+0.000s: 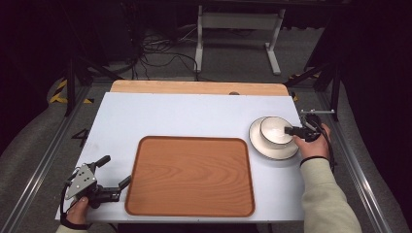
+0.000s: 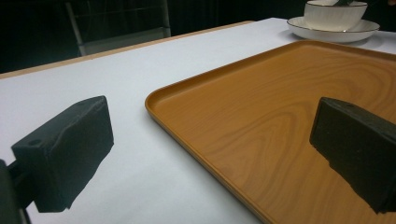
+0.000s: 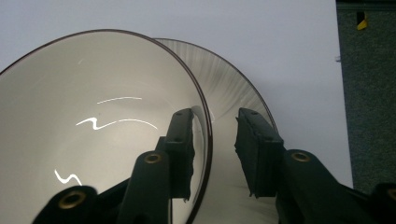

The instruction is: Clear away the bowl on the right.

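Right gripper (image 3: pixel 215 154) fingers straddling bowl (image 1: pixel 275 130) rim near counter's right edge, not yet clamping; left gripper (image 1: pixel 114 174) idling open beside tray (image 1: pixel 190 175).

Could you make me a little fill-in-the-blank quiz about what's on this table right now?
1. The bowl sits on a ____.
2. The right gripper has one of its fingers inside the bowl and the other ____ it, astride the rim.
3. The wooden tray holds ____.
4. The left gripper is ____, its fingers wide apart near the tray's corner.

Missing words: plate; outside; nothing; open
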The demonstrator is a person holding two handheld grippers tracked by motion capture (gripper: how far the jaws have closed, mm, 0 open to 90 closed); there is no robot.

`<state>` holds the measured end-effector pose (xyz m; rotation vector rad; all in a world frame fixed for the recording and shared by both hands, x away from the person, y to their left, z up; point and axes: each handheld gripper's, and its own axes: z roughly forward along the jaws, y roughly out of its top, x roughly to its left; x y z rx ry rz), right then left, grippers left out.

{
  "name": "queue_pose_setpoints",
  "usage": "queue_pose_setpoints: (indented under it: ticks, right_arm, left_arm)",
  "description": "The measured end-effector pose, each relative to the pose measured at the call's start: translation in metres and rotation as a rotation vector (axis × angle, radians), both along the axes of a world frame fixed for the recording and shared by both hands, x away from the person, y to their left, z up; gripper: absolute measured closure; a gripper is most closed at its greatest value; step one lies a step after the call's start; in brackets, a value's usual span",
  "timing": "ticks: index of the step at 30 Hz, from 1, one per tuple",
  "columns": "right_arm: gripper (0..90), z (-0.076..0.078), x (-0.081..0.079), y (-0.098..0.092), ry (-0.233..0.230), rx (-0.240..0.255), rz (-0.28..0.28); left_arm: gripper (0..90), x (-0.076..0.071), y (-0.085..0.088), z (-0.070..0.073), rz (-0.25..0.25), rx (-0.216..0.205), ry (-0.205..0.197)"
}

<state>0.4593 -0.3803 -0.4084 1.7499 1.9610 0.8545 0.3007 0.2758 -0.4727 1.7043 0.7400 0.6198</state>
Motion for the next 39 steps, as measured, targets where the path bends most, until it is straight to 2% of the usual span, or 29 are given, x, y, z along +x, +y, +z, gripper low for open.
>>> queue_pose_setpoints:
  ticks: [3, 4, 6, 15, 23, 25, 26, 30, 39]
  right_arm:
    - [71.5, 0.0, 0.0, 0.001, 0.007, 0.008, -0.003]
    - [78.3, 0.001, 0.0, 0.002, 0.021, 0.032, -0.012]
    - [82.3, 0.001, -0.001, 0.003, 0.029, 0.041, -0.017]
    - [83.0, 0.002, -0.002, 0.004, 0.044, 0.045, -0.044]
    - [82.8, 0.006, -0.003, 0.005, 0.066, 0.084, -0.08]
    - [81.5, 0.011, -0.002, 0.005, 0.08, 0.121, -0.079]
    - [81.2, 0.013, -0.002, 0.006, 0.082, 0.123, -0.071]
    - [80.9, 0.02, -0.002, 0.011, 0.08, 0.099, -0.06]
    - [80.7, 0.039, -0.006, 0.014, 0.066, 0.105, -0.056]
  left_arm:
    - [0.2, 0.0, 0.0, 0.0, 0.002, -0.002, -0.002]
    - [0.2, 0.0, 0.0, 0.0, 0.002, -0.003, -0.003]
    - [0.2, 0.0, 0.0, 0.0, 0.002, -0.003, -0.004]
    - [0.2, 0.0, 0.0, 0.0, 0.001, 0.0, -0.001]
    - [0.2, 0.0, 0.0, 0.0, 0.002, -0.001, 0.0]
    - [0.2, 0.0, 0.0, 0.0, 0.002, -0.002, 0.0]
    - [0.2, 0.0, 0.0, 0.0, 0.002, -0.002, 0.0]
    - [0.2, 0.0, 0.0, 0.0, 0.002, -0.002, 0.001]
    - [0.2, 0.0, 0.0, 0.0, 0.0, -0.002, 0.001]
